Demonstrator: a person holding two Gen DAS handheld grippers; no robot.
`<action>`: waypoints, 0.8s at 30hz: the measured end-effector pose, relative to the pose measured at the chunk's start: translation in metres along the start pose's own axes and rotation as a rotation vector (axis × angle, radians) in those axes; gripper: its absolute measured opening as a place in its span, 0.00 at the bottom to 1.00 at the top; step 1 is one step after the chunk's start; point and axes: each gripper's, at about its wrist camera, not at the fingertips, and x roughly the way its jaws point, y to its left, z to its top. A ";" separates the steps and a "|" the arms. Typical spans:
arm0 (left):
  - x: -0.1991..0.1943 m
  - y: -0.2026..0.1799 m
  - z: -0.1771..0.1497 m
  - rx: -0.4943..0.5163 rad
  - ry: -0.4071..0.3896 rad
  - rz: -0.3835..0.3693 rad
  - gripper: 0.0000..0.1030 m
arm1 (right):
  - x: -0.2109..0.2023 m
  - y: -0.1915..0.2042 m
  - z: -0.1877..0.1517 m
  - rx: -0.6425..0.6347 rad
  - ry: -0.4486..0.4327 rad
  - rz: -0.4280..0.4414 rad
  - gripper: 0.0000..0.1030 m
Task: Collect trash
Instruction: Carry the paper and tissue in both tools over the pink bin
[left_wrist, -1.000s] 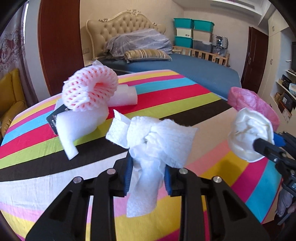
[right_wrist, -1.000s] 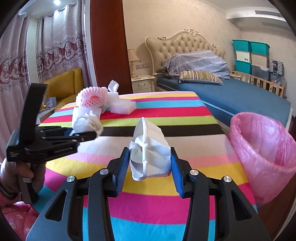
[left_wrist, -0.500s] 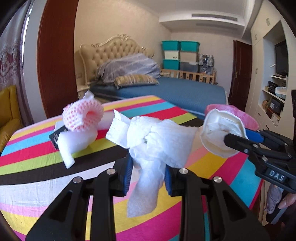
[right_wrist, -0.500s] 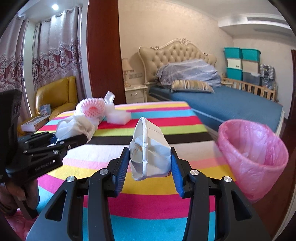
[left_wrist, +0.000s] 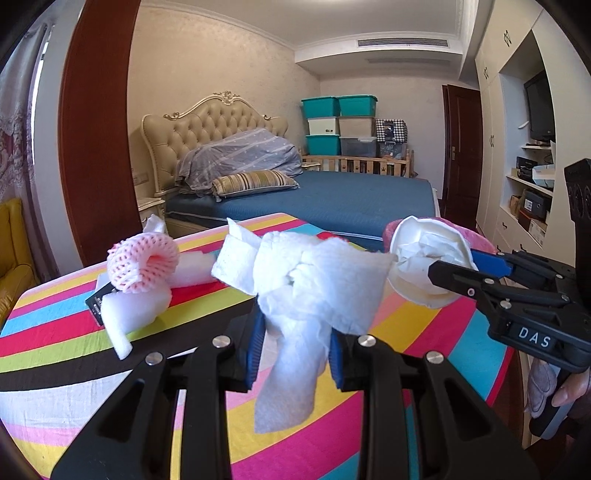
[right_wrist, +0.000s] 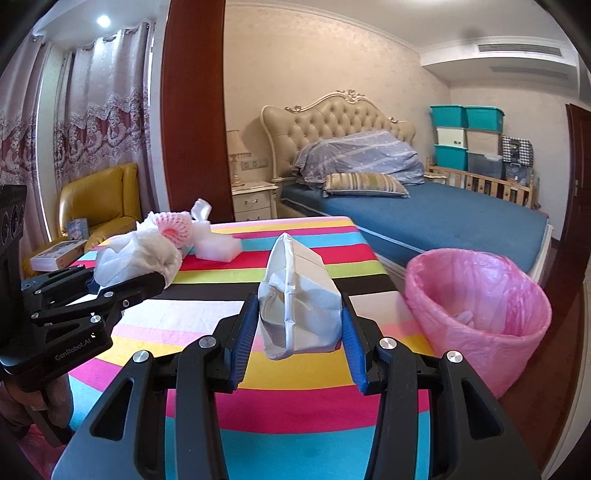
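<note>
The left gripper (left_wrist: 295, 354) has its jaws closed on a knotted white paper towel (left_wrist: 306, 288), a loose tail of it hanging down between the blue pads. The right gripper (right_wrist: 299, 354) has its jaws clamped on a crushed white paper cup (right_wrist: 299, 306), pinched flat from both sides – both are held above the striped worktop (right_wrist: 303, 406).

From the left wrist view, the right gripper enters at 3 o'clock and the cup shows its open mouth, stuffed with crumpled paper; the pink-lined trash bin (right_wrist: 476, 317) is only a sliver of pink behind the cup here. The right wrist view shows the bin in full at 3 o'clock, standing just past the worktop's edge, with a scrap of white already lying in its bottom. In that view the left gripper reaches in from 9 o'clock with the towel bunched at its tips.

At 10 o'clock in both views, 1 pink foam fruit net (left_wrist: 144, 264) sits on white foam pieces (left_wrist: 136, 314) at the far side of the worktop – a small black card (left_wrist: 96, 304) beside them shows only in the left view. Only the right view takes in the yellow armchair (right_wrist: 99, 199) and the box (right_wrist: 59, 254) at 9 o'clock. A blue bed (right_wrist: 443, 218) lies beyond at 1 o'clock.
</note>
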 end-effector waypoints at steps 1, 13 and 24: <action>0.002 -0.002 0.001 0.002 0.002 -0.007 0.28 | -0.001 -0.003 0.000 0.004 0.000 -0.005 0.41; 0.021 -0.024 0.017 0.050 0.008 -0.071 0.28 | -0.013 -0.039 -0.001 0.049 -0.019 -0.068 0.41; 0.050 -0.059 0.034 0.092 0.021 -0.158 0.28 | -0.029 -0.087 0.003 0.098 -0.052 -0.156 0.41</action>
